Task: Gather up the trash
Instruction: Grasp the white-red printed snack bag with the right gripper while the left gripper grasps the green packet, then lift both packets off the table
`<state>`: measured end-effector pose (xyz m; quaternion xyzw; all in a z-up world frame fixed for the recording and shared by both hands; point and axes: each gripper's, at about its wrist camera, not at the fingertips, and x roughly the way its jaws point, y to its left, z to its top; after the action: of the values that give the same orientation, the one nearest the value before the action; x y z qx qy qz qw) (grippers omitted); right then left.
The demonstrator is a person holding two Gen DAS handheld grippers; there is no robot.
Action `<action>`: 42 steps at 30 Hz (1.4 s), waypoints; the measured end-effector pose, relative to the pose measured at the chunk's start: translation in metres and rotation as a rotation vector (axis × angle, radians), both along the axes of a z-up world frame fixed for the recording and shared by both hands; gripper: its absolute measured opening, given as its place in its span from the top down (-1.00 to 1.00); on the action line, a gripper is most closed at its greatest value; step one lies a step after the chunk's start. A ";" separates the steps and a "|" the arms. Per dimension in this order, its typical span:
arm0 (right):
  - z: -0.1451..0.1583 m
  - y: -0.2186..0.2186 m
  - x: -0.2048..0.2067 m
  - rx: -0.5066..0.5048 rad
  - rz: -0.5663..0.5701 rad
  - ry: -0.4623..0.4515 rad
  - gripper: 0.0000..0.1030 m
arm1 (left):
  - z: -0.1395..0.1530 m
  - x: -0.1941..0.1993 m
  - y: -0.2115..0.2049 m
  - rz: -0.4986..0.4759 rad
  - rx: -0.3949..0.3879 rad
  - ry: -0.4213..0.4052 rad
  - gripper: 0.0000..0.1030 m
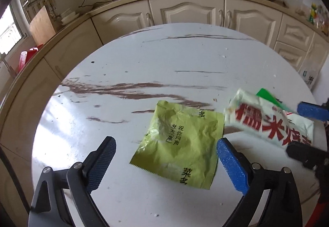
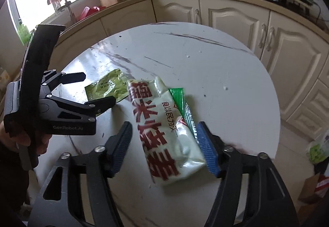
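L gripper (image 1: 165,154) hangs w/ jaws wide apart over the yellow-green wrapper (image 1: 181,144), mid tabletop (image 1: 144,58). R gripper (image 2: 166,145), jaws apart, straddles the white rice packet (image 2: 162,130) near the front edge; blue pad seems to touch it. Risk: slick foil slides or crumples out as jaws close.

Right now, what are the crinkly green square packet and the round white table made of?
The crinkly green square packet looks like thin plastic or foil film: shiny creases and a zigzag-cut edge. The round white table looks like polished marble or a marble-look coating: glossy, reflecting light, with brown veins; which one I cannot tell.
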<state>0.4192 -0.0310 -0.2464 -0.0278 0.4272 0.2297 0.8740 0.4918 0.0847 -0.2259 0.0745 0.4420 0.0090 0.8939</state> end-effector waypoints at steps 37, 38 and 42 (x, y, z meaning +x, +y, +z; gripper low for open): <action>0.005 -0.020 -0.016 0.270 0.046 0.111 0.22 | 0.038 -0.083 0.024 -0.094 -0.269 -0.016 0.79; 0.003 -0.021 -0.017 0.289 0.044 0.125 0.22 | 0.037 -0.086 0.019 -0.100 -0.274 -0.004 0.79; -0.002 -0.010 -0.025 0.177 0.038 0.103 0.21 | 0.038 -0.100 0.014 -0.095 -0.268 -0.008 0.79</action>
<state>0.3945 -0.0407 -0.2483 0.0532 0.4490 0.2844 0.8454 0.3917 0.0986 -0.1880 -0.0248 0.4317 -0.0924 0.8969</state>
